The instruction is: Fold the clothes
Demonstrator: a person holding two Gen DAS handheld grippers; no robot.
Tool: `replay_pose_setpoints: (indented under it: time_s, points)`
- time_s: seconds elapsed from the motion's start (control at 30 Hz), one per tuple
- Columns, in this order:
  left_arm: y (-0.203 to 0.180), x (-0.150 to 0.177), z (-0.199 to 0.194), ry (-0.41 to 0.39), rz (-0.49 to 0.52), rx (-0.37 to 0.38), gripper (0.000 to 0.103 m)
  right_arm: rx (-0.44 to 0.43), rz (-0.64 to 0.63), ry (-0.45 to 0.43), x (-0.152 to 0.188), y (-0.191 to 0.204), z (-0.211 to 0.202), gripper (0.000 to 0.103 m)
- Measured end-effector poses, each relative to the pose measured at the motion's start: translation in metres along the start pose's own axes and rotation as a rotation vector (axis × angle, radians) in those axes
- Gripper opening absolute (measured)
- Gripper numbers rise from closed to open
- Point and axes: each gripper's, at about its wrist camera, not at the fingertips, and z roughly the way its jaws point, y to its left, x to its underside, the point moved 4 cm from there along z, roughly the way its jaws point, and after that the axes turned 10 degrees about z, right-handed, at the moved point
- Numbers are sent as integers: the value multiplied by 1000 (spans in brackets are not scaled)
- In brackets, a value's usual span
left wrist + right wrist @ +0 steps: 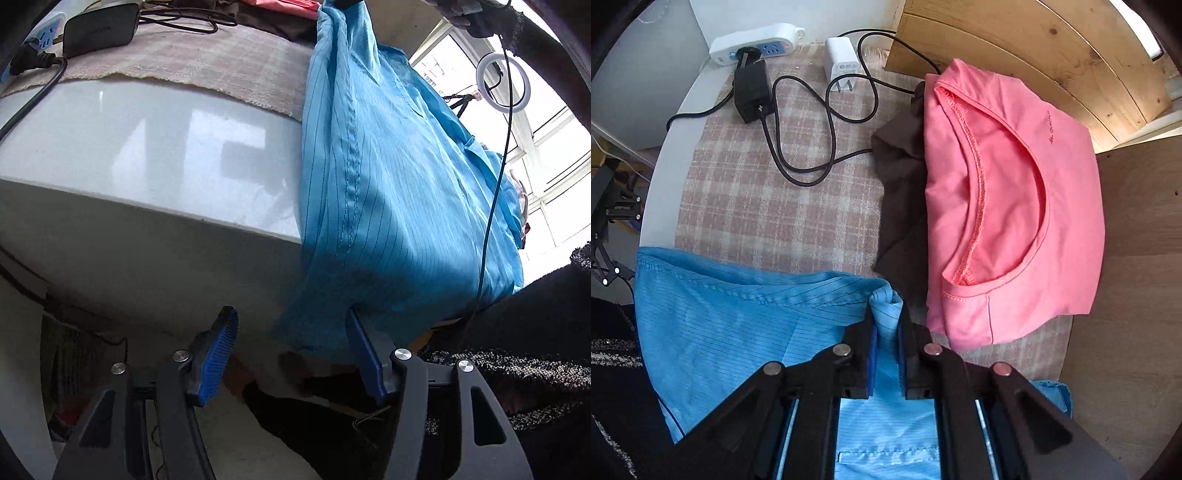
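Note:
A blue pinstriped garment (388, 184) hangs over the front edge of the white table (147, 147). My left gripper (291, 332) is open below the table edge, its right finger just under the garment's hanging hem. My right gripper (886, 325) is shut on a bunched fold of the blue garment (738, 325) above the table top. It shows at the top of the left wrist view (343, 3), holding the garment up.
A folded pink shirt (1015, 206) lies on a dark brown garment (901, 192) on the checked cloth (768, 206). A power strip (757, 42), black adapter (751, 90), white charger (842, 62) and cables lie at the back. A wooden board (1015, 48) stands behind.

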Motion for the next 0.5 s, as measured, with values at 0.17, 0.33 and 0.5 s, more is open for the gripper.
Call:
replay_pose_setpoints:
  time_s: [0.17,0.33,0.5]
  points:
    - [-1,-10,9,-16,9,50,57,37,-8,11,5,7,-7,8]
    - [-4,-8,9,-49,-6,103,16,67,-15,13,0,15,-7,8]
    - [-20,-8,-1,-79,33,50,4,96,-14,-16,0,18,-13,8]
